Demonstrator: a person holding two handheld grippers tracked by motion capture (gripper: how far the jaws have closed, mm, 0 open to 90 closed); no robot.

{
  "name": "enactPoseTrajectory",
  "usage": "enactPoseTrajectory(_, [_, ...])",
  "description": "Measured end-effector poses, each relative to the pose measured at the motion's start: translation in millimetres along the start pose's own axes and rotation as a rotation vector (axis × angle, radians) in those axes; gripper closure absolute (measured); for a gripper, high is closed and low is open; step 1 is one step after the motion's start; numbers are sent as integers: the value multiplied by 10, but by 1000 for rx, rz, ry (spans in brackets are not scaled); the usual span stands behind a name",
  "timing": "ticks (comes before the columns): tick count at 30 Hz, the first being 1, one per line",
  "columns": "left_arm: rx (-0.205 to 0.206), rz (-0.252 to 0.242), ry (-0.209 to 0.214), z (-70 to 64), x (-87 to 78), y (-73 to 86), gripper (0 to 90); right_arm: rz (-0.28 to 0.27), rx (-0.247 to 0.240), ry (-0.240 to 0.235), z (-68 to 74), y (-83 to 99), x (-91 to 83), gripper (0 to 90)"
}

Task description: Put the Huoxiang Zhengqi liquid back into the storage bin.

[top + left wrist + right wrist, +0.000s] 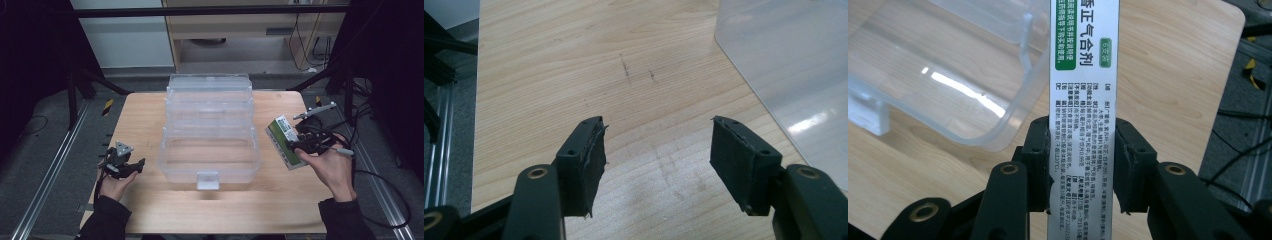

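A clear plastic tiered box [209, 131] stands open in the middle of the wooden table [150, 210]. My right gripper [301, 145] is to the right of the box, shut on a green and white medicine carton [283, 140] held above the table. In the right gripper view the carton [1083, 90] runs upright between the jaws, its printed narrow side facing the camera, with the box's corner [948, 75] at the left. My left gripper [127, 167] rests at the table's left, open with nothing between its fingers [591, 162], and the box wall [794, 65] is at its right.
The box has a grey front latch [207, 180] facing the person. Cables [385, 185] trail off the table's right edge. A metal rail [50, 175] runs along the left side, and a wooden cabinet [250, 25] stands beyond the table.
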State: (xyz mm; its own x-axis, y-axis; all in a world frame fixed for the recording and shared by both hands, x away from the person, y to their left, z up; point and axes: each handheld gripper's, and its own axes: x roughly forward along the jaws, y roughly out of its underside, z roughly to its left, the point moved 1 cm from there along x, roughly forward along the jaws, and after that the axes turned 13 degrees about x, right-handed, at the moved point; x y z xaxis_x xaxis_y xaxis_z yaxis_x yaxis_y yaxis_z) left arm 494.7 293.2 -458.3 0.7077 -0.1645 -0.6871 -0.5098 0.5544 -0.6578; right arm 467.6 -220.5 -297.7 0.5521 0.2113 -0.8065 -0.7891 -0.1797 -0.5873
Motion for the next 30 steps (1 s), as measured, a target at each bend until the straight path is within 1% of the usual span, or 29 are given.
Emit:
enactPoseTrajectory(3, [0,1,1,-1,0,0,382,8,-17,-6,33,-43,-10,641])
enactPoseTrajectory(7, [0,0,-1,1,0,1,382,0,-34,-18,81,-93,-17,641])
enactPoseTrajectory(10, [0,2,1,2,2,2,382,-9,-62,-29,120,-127,-33,641])
enactPoseTrajectory(16, [1,1,1,0,3,0,381,-20,-131,-52,199,-194,-73,644])
enactPoseTrajectory(21, [0,1,2,2,4,1,381,-14,-188,-76,261,-261,-78,644])
enactPoseTrajectory(25, [-2,4,2,6,11,8,381,-7,-247,-106,312,-309,-56,644])
enactPoseTrajectory(30, [-1,3,3,5,13,7,381,12,-287,-172,361,-361,-39,644])
